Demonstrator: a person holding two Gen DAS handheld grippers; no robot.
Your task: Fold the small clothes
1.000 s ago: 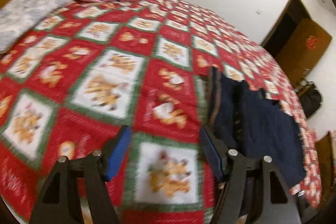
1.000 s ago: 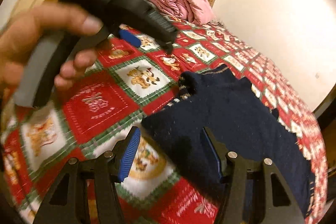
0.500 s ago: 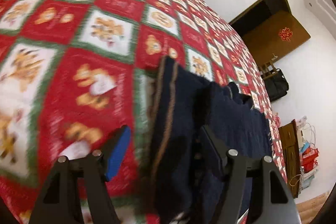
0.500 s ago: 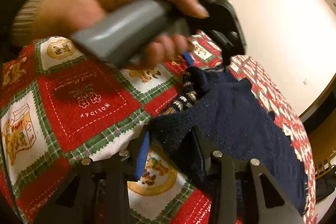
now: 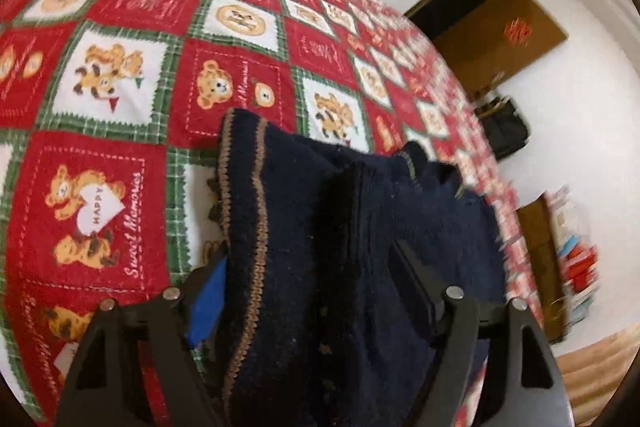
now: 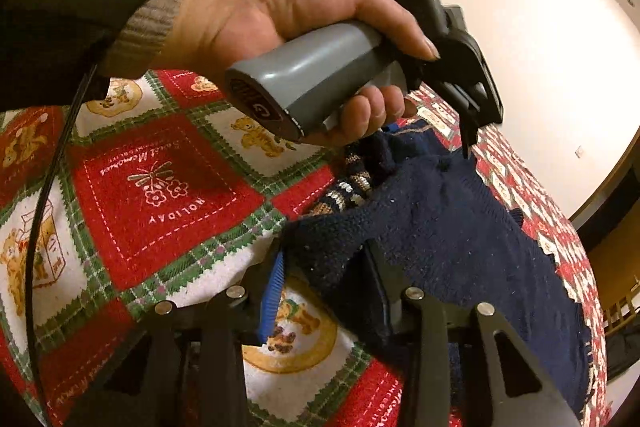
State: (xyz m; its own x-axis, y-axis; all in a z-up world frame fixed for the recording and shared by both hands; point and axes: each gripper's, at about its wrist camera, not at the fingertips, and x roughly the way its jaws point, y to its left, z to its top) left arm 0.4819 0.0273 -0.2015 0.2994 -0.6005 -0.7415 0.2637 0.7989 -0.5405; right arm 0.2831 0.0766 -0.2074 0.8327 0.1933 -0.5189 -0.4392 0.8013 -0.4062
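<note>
The fingers of the right gripper [image 6: 324, 287] stand narrow, pinched on a near corner of the dark blue knitted sweater [image 6: 460, 239], the wool bunched up between the blue pad and the black one. The left gripper [image 5: 308, 291] has its fingers spread wide and still parting; a fold of the sweater [image 5: 304, 227] lies between them, but whether the pads press on it I cannot tell.

The sweater lies on the bed, on a red, white and green quilt [image 6: 168, 195] printed with teddy bears. Seen from the right gripper, its length runs from the near centre away toward the far right, along the bed, its far end nearing the quilt's right edge. The brown-striped ribbed edge [image 5: 240, 195] sits at the garment's left side and runs from near to far.

The person's left hand [image 6: 280, 27] grips the grey handle [image 6: 312, 75] of the left gripper just above the sweater's far left corner, with a grey knit cuff [image 6: 148, 27] and a dark sleeve behind it.

A brown door [image 5: 500, 27] stands open in the white wall beyond the bed.
</note>
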